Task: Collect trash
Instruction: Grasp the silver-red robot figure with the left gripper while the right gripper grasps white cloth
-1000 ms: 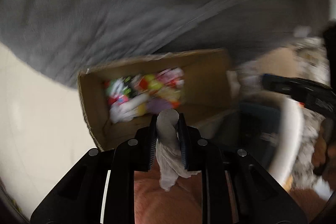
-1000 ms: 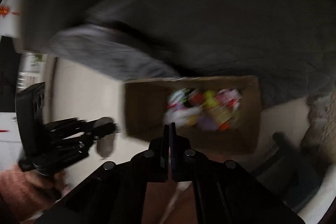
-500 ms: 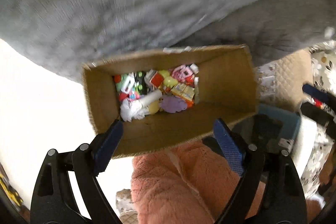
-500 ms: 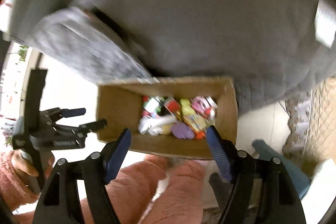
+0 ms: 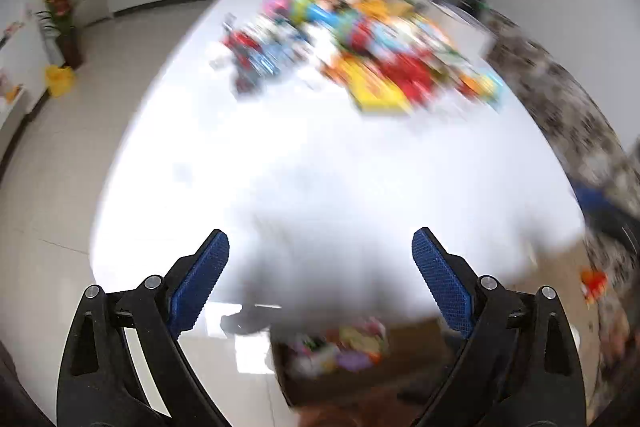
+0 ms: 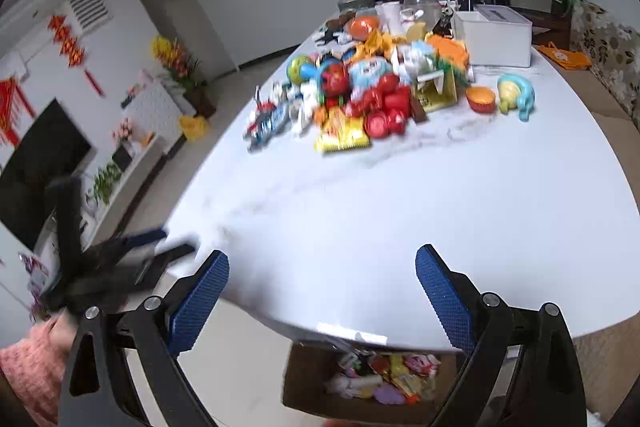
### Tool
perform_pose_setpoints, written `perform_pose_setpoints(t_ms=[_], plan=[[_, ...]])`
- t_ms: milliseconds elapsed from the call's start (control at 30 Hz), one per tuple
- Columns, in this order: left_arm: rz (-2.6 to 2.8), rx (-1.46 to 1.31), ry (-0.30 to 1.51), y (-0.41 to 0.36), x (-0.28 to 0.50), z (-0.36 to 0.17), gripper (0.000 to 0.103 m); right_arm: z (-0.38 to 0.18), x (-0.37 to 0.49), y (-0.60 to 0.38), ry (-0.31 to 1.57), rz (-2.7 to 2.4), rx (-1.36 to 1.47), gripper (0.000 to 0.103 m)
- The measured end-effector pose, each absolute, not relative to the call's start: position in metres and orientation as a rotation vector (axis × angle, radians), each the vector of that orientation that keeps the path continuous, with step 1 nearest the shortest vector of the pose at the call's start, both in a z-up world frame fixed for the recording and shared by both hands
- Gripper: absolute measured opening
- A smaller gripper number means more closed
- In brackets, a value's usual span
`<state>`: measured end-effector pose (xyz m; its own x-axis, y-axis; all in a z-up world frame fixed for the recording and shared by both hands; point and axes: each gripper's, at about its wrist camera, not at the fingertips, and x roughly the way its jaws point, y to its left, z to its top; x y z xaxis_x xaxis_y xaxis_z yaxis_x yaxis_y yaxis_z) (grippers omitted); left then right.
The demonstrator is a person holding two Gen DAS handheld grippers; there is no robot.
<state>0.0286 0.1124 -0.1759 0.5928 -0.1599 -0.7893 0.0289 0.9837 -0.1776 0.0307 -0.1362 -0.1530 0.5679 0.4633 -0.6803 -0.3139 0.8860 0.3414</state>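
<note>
A cardboard box (image 6: 308,383) with colourful trash in it stands on the floor under the near edge of a white table (image 6: 400,207); it also shows blurred in the left wrist view (image 5: 404,351). A pile of wrappers, packets and toys (image 6: 360,95) lies at the far part of the table, also in the left wrist view (image 5: 352,47). My left gripper (image 5: 320,251) is open and empty above the table's near edge; it also shows in the right wrist view (image 6: 172,243). My right gripper (image 6: 322,269) is open and empty.
A white box (image 6: 494,35) and a glass jar (image 6: 420,7) stand behind the pile. A blue-yellow toy (image 6: 516,95) and an orange bowl (image 6: 480,99) lie at the right. A floral sofa (image 6: 608,43) is at the right, flowers (image 6: 176,61) and a TV (image 6: 36,159) at the left.
The left gripper opened and dropped its white tissue into the box; the right gripper opened too. Both then swung up from the box to face the table top.
</note>
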Motion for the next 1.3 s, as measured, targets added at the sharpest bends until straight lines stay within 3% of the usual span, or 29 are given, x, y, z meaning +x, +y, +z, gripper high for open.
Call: perform_pose_setpoints(t_ms=[167,333,400,433,567,600,667,900,1133,1300], plan=[[0.0,-0.233,0.966,0.166,0.155,-0.179,0.09,-0.138,0.03,-0.133,0.85,0.4,0.167,0.093],[0.058,-0.348,1.124,0.199,0.253,-0.202,0.09,-0.152,0.019,-0.145,0.894,0.3,0.142,0.093],[0.076,-0.33,1.159,0.202,0.279,-0.215,0.083,-0.157,0.016,-0.149,0.907,0.266,0.152,0.093],[0.084,-0.345,1.178,0.206,0.29,-0.223,0.074,-0.159,0.015,-0.153,0.914,0.249,0.16,0.093],[0.031,-0.54,1.188,0.225,0.306,-0.239,0.069,-0.162,0.011,-0.157,0.93,0.208,0.162,0.093],[0.029,-0.549,1.182,0.228,0.31,-0.239,0.064,-0.162,0.01,-0.157,0.933,0.201,0.161,0.093],[0.01,-0.529,1.203,0.228,0.314,-0.238,0.028,-0.165,0.012,-0.158,0.941,0.195,0.176,0.093],[-0.1,-0.524,1.163,0.228,0.284,-0.232,0.027,-0.158,0.036,-0.153,0.937,0.219,0.207,0.093],[-0.275,-0.477,1.0,0.22,0.187,-0.168,0.024,-0.149,0.087,-0.136,0.916,0.263,0.158,0.093],[-0.333,-0.541,0.976,0.213,0.122,-0.171,0.024,-0.142,0.138,-0.12,0.87,0.27,0.113,0.093]])
